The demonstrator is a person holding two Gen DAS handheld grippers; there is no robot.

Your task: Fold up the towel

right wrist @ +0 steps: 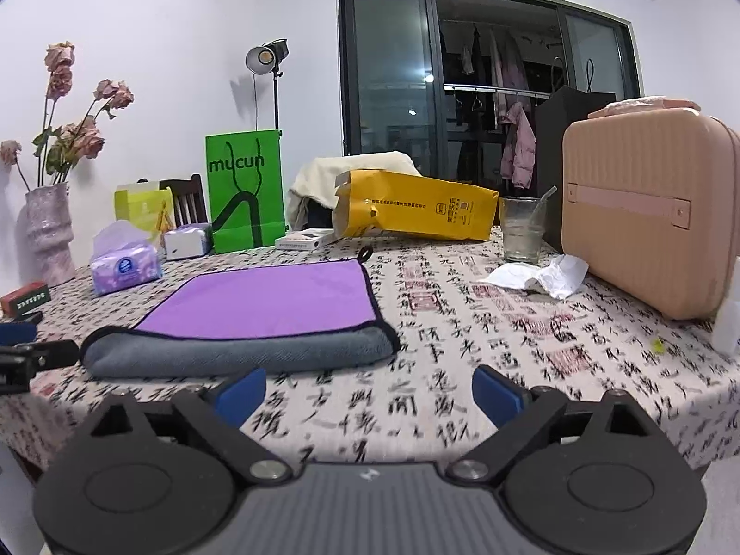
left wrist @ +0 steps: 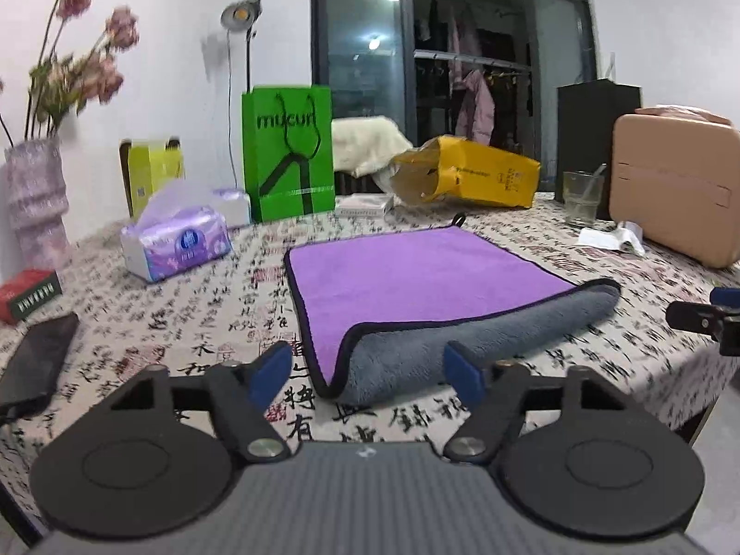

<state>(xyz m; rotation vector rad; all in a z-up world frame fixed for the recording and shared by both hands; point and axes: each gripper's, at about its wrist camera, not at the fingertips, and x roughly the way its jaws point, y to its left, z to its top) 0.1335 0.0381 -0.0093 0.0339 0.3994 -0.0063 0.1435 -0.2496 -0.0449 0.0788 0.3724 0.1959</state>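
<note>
A purple towel (left wrist: 416,273) with a grey underside and dark trim lies on the patterned tablecloth, its near edge rolled over so the grey side shows (left wrist: 462,347). It also shows in the right wrist view (right wrist: 273,298), left of centre. My left gripper (left wrist: 370,370) is open and empty, just in front of the towel's near left corner. My right gripper (right wrist: 370,397) is open and empty, over the cloth to the right of the towel's near right corner. The right gripper's tip shows at the right edge of the left wrist view (left wrist: 703,317).
A tissue pack (left wrist: 175,243), green bag (left wrist: 289,152), yellow bag (left wrist: 467,173), glass (left wrist: 582,196), pink case (left wrist: 675,189), crumpled paper (right wrist: 541,275), vase (left wrist: 34,199), red box (left wrist: 27,293) and phone (left wrist: 37,360) ring the towel on the table (right wrist: 462,323).
</note>
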